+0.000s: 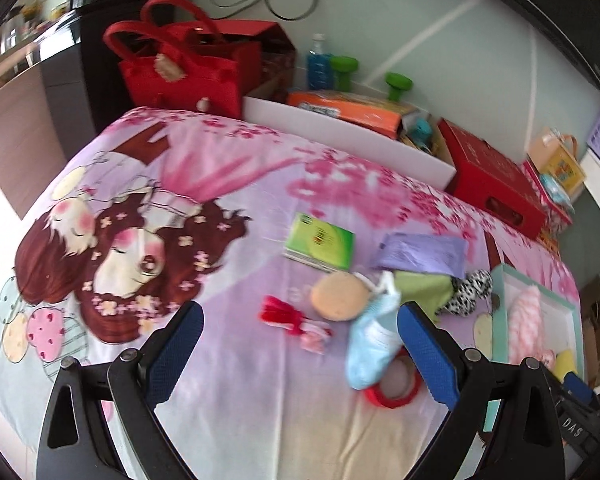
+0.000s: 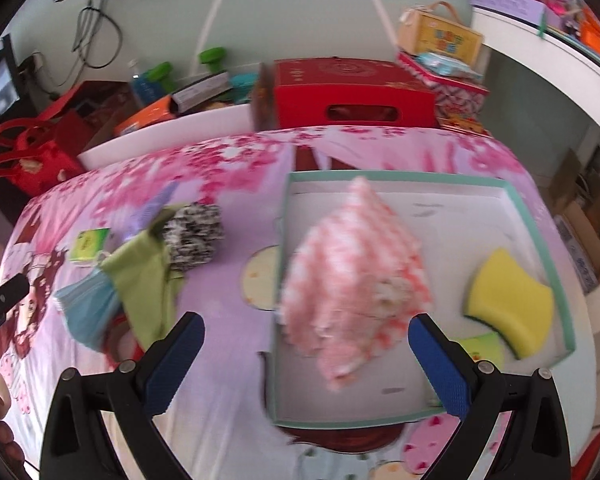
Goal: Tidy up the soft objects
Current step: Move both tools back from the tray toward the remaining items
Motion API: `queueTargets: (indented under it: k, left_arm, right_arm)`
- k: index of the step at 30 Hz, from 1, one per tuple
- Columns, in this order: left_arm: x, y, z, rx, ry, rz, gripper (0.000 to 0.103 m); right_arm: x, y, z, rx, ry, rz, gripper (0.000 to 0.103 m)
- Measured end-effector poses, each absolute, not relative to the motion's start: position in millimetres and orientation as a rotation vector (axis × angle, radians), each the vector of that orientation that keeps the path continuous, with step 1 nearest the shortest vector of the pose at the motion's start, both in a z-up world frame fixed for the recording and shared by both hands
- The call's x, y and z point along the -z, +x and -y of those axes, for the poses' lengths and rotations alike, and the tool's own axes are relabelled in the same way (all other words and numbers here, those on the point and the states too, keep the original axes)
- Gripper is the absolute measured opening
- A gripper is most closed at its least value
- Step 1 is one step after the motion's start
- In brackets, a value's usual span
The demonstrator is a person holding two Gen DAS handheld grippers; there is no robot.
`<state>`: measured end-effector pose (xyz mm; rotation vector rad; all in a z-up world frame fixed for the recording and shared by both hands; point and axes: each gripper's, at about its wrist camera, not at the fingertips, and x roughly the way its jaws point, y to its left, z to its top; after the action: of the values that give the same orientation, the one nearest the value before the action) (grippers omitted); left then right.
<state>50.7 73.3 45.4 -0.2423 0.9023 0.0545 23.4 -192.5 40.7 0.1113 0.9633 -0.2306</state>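
Observation:
A mint-edged shallow box (image 2: 539,232) lies on the bed and holds a pink-and-white fluffy cloth (image 2: 351,280), blurred, and a yellow sponge (image 2: 511,304). My right gripper (image 2: 305,328) is open above the box's near side, with the pink cloth between its fingers but not clamped. My left gripper (image 1: 300,316) is open and empty above a pile: a light blue cloth (image 1: 369,344), a round tan pad (image 1: 337,296), a green cloth (image 1: 419,286), a black-and-white fuzzy item (image 1: 467,290) and a red-pink doll-like toy (image 1: 296,320). The box also shows in the left wrist view (image 1: 499,304).
A green packet (image 1: 319,246), a purple pouch (image 1: 419,254) and a red tape ring (image 1: 395,394) lie on the pink cartoon bedspread (image 1: 180,200). Beyond the bed are a white tray of clutter (image 1: 339,136), a red box (image 1: 495,184) and a red bag (image 1: 180,68).

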Motion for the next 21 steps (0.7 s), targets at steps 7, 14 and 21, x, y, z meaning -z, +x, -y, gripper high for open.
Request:
queueTargets:
  k: [7, 14, 21]
  left_arm:
    - [-42, 49, -102, -0.088, -0.296, -0.898, 0.098]
    - [-30, 53, -114, -0.083, -0.322, -0.928, 0.098]
    - [-12, 59, -122, -0.095, -0.332, -0.968, 0.098]
  right_arm:
    - [-37, 31, 156, 0.185, 0.084, -0.951, 0.103]
    - [-22, 44, 120, 0.087, 0.071, -0.943, 0.103]
    - [-5, 53, 92, 0.016, 0.048, -0.98, 0.103]
